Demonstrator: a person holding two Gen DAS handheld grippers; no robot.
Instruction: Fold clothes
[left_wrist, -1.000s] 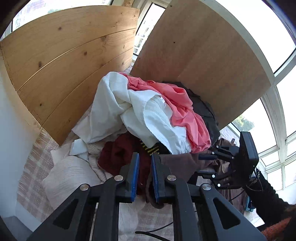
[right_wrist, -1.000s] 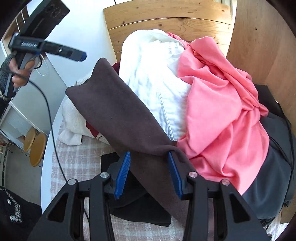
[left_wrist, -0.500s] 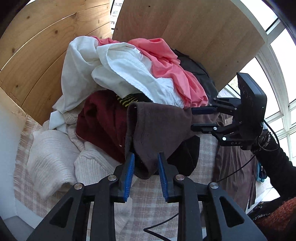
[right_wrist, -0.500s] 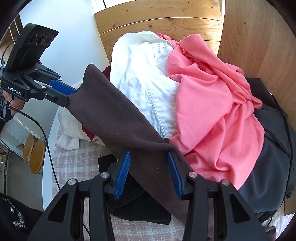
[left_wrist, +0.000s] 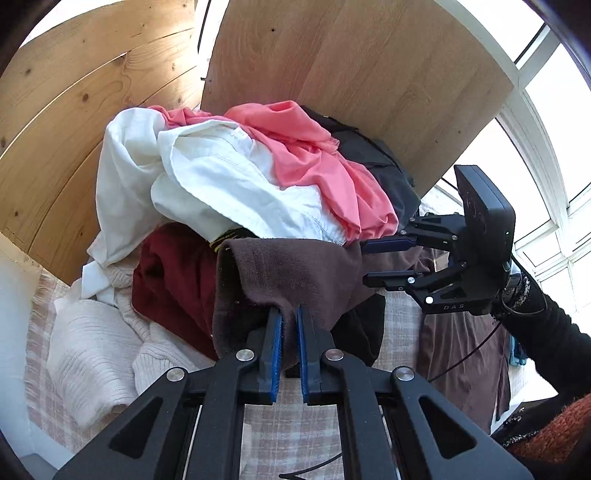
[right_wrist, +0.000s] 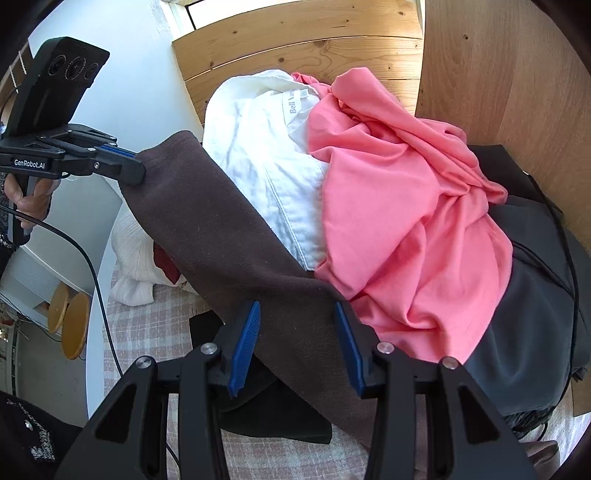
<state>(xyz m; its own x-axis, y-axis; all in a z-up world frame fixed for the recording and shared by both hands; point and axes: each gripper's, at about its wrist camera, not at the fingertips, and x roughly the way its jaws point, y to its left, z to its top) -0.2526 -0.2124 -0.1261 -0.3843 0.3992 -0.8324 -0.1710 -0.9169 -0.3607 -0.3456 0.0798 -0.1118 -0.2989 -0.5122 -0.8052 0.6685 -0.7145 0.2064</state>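
We hold a brown cloth (left_wrist: 295, 273) stretched between two grippers, lifted clear of the heap and above the checked desk (left_wrist: 306, 435). Our left gripper (left_wrist: 289, 317) has just been closing, and its jaws now stand pinched together on one edge of the cloth, which bunches over the blue pads. Our right gripper (right_wrist: 297, 317) has its jaws partly apart with the cloth's other end running between them; from the left view the cloth looks caught at the upper finger, so we judge it gripped on a thick fold, though the right view does not show both pads pressing.

Behind the cloth, on the far side, sits the pile: a white shirt (left_wrist: 221, 184), a pink top (left_wrist: 317, 162), a dark red garment (left_wrist: 173, 273), a cream knit (left_wrist: 85, 343) at left and a grey piece (right_wrist: 535, 314) at right.

The risks, as we judge them:
- The right hold may be loose; any tension could let the cloth slide out and drop back on the heap.
- The cloth lies against the shirt's hem, so pulling toward us may drag the shirt or pink top along.
- The left pinch sits on a bunched edge, so the fold may come out crooked.
- A cable (right_wrist: 99, 280) trails near the desk and could snag.
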